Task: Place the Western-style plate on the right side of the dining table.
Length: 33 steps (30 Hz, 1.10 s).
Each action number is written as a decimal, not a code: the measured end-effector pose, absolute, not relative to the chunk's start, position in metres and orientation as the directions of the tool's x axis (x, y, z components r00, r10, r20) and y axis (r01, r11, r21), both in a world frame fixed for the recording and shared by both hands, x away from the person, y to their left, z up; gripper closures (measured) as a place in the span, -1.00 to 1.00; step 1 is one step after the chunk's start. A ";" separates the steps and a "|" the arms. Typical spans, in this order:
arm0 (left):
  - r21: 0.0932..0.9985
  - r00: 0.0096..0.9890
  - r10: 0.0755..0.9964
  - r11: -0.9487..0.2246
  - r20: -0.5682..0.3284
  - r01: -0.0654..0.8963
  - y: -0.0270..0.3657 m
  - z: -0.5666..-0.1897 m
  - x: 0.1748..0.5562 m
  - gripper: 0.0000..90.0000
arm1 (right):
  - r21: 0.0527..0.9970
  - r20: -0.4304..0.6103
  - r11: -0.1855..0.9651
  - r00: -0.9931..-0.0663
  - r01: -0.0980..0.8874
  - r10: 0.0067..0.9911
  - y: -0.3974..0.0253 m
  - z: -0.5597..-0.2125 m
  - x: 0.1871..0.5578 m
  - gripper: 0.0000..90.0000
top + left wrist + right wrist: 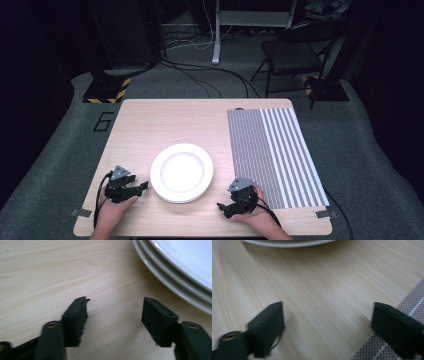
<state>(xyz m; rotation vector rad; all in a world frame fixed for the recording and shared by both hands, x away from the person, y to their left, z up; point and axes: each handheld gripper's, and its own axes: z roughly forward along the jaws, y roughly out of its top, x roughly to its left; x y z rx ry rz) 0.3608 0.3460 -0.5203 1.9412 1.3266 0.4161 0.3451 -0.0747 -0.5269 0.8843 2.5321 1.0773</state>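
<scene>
- White round ceramic plates, stacked, sat near the front middle of the pale wooden worktop; their layered rims showed in the left gripper view.
- Left tongs lay just beside the stack's left edge, jaws spread apart with bare wood between them, held by the person's left hand.
- Right tongs rested right of the stack, jaws wide apart, held by the right hand.
- Grey-and-white striped placemat covered the worktop's right side, its corner beneath one right jaw.
- Beyond stood a dark folding chair.
</scene>
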 end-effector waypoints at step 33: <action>0.784 0.424 0.888 -0.135 -0.175 0.606 0.314 -0.441 0.389 0.41 | 0.800 0.051 0.374 -0.674 0.469 0.737 -0.064 -0.472 0.372 -0.11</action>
